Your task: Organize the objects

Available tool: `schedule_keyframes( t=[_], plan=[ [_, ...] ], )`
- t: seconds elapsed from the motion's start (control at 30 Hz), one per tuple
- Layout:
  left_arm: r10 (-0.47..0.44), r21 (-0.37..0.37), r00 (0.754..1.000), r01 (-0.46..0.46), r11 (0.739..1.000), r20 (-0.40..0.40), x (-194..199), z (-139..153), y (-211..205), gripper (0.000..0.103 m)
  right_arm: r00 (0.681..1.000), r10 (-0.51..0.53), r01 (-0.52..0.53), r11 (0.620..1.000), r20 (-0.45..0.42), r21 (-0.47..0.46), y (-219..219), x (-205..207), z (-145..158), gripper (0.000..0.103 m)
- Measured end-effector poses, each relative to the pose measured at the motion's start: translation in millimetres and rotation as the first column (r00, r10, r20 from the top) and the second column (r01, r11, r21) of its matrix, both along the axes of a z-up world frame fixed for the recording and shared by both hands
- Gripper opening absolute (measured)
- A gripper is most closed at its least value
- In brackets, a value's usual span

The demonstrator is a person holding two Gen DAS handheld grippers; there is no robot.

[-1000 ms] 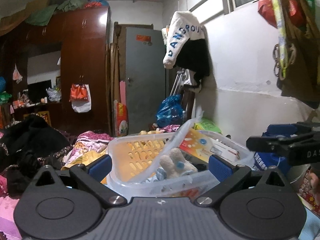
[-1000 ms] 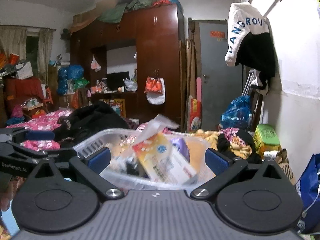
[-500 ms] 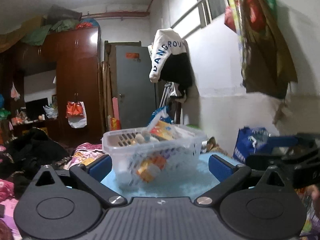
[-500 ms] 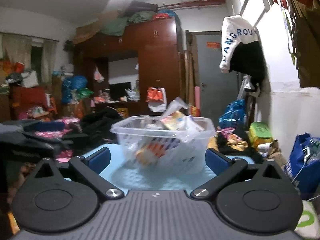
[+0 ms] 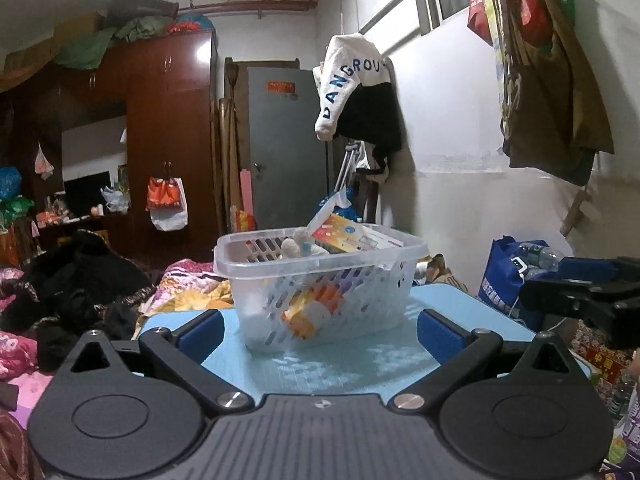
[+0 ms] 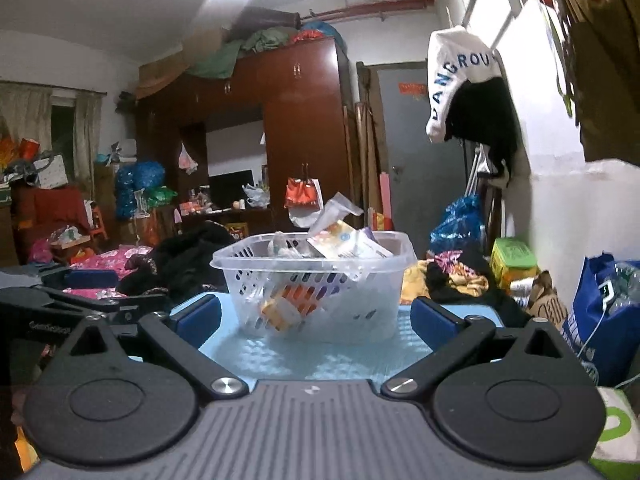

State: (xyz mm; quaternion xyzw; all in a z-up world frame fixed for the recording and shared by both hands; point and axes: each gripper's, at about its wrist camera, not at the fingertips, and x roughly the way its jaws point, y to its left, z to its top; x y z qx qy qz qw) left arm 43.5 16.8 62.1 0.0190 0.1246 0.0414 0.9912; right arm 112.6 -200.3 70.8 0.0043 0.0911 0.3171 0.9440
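Basket (image 5: 320,276) of clear perforated plastic stands upright on the light blue table (image 5: 360,364), roughly centred ahead of both cameras and well short of either set of fingers. Contents rise above its rim: a white and orange flat packet (image 5: 348,236) leaning toward the right wall, a crinkled clear wrapper (image 6: 340,210) standing tallest, and an orange and white pack (image 5: 316,312) lying low against the near wall. Smaller items sit behind these; they are too blurred through the plastic to identify with confidence.

Left gripper (image 5: 320,330) is spread wide and holds nothing; its blue pads (image 5: 198,332) flank the basket's base in the picture without touching it. Right gripper (image 6: 316,318) is likewise spread wide and empty, with one blue pad (image 6: 434,320) showing to the basket's right. Each tool is seen from the other's camera as a dark bar at the frame edge, level with the table.

Surroundings: dark wooden wardrobe (image 6: 280,128) against the far wall with bundles stacked on top, grey door (image 5: 288,148) beside it, white and black lettered garment (image 5: 356,92) hanging from a rail on the right wall, blue bag (image 6: 604,312) on the floor at right, and heaped black and floral clothing (image 5: 76,280) to the left of the table.
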Motion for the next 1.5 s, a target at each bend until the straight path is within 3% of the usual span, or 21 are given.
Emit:
schedule_keyframes(
  t=[0.2,1.0,1.3,1.5],
  plan=[
    [0.001,-0.014,1.000,-0.001,1.000,-0.017,5.9,-1.8,2.3,0.103,1.000,0.003,-0.002,1.000,0.024,-0.020,3.5,-7.2,0.7,0.103],
    [0.019,-0.047,0.999,-0.020,0.999,-0.030,8.5,-3.2,8.1,0.103,0.999,0.009,-0.009,1.000,-0.031,0.007,0.4,-3.7,-0.8,0.103],
    [0.068,0.003,0.998,-0.068,0.998,-0.018,6.6,-2.5,3.3,0.103,1.000,0.012,-0.012,1.000,-0.023,-0.007,3.4,-7.6,-0.9,0.103],
    [0.064,-0.007,0.998,-0.064,0.998,-0.009,3.1,-1.7,5.3,0.103,1.000,0.010,-0.011,1.000,-0.029,-0.007,3.7,-6.5,-1.7,0.103]
  ],
)
